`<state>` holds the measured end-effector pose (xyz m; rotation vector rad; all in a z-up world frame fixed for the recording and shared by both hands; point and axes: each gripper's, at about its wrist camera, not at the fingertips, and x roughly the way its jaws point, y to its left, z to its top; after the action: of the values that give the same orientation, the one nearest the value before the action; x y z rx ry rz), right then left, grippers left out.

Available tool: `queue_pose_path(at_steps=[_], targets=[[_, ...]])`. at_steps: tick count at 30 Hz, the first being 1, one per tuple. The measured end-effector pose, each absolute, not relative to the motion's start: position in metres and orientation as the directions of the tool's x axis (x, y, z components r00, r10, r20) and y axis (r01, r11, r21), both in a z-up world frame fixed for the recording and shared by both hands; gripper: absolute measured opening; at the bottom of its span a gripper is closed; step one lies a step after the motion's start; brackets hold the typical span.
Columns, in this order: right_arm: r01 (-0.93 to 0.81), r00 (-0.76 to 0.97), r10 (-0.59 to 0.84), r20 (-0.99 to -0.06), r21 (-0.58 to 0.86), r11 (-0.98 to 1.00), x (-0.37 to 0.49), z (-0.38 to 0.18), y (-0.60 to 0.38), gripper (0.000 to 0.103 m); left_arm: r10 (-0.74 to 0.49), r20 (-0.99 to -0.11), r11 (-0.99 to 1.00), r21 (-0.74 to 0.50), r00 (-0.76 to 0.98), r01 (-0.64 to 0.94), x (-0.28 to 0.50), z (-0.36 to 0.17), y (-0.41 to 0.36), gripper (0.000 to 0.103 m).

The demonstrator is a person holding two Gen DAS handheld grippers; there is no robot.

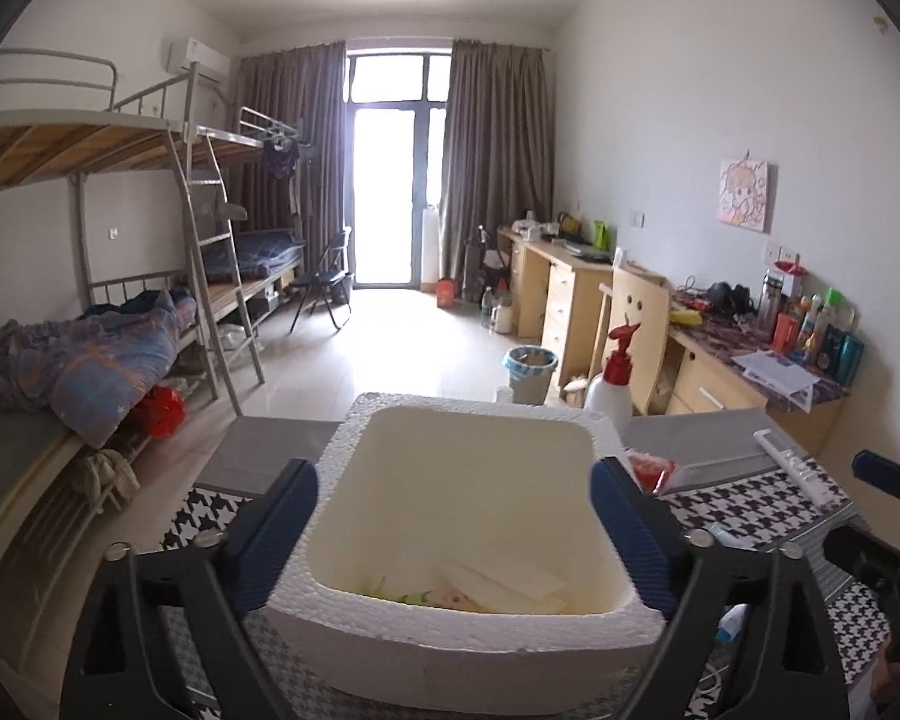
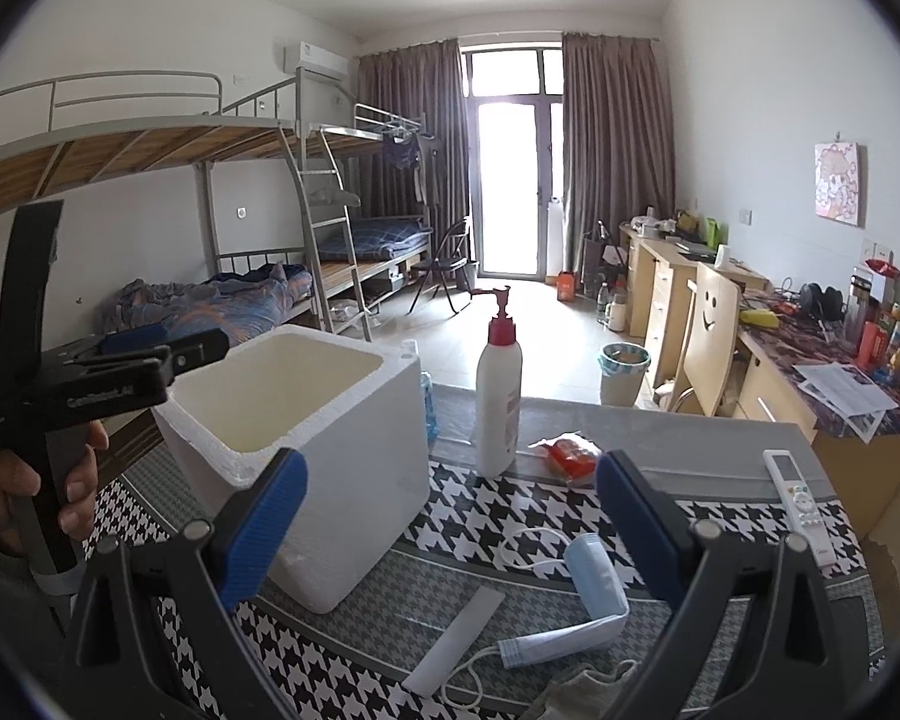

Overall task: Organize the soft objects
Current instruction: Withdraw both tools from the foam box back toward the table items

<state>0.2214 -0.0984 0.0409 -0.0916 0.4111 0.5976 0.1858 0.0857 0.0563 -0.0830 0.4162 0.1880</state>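
A white foam box (image 1: 468, 630) stands on the houndstooth tablecloth (image 1: 744, 510). My left gripper (image 1: 453, 534) hangs over its near rim, open, with a blue pad on either side of the box and nothing pressed between them. Pale flat packets (image 1: 498, 585) lie at the bottom of the box. My right gripper (image 2: 450, 525) is open too, to the right of the foam box (image 2: 342, 480), above a rolled blue face mask (image 2: 594, 576) with white ear loops. A white strip (image 2: 456, 639) and a grey cloth (image 2: 588, 684) lie near the table's front edge.
A red-capped lotion bottle (image 2: 499, 396), a red packet (image 2: 570, 450) and a white remote (image 2: 801, 501) sit behind the mask. A hand (image 2: 30, 480) holds the left gripper at the left of the box. Bunk beds, desks and a bin stand beyond the table.
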Motion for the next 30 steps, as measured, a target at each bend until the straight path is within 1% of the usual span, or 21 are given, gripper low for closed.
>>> queue_pose_path(at_steps=[3,7,13,18,30], targets=[[-0.556,0.755,0.521,-0.399,0.033,0.830,0.219,0.043,-0.103,0.099,0.169,-0.384,0.980,-0.033,0.908,-0.197,0.180,0.060,0.080,0.099],[-0.541,0.764,0.509,-0.397,0.037,0.840,0.215,0.043,-0.109,0.099,0.139,-0.360,0.986,-0.038,0.922,-0.163,0.171,0.066,0.072,0.102],[-0.527,0.777,0.496,-0.387,0.030,0.849,0.205,0.047,-0.117,0.099,0.103,-0.333,0.992,-0.031,0.937,-0.120,0.157,0.071,0.058,0.102],[-0.521,0.786,0.488,-0.379,0.019,0.854,0.197,0.049,-0.120,0.099,0.102,-0.316,0.993,-0.019,0.943,-0.114,0.147,0.075,0.051,0.102],[-0.519,0.795,0.491,-0.357,0.018,0.855,0.177,0.054,-0.131,0.099,0.090,-0.309,0.994,-0.026,0.947,-0.103,0.125,0.077,0.038,0.102]])
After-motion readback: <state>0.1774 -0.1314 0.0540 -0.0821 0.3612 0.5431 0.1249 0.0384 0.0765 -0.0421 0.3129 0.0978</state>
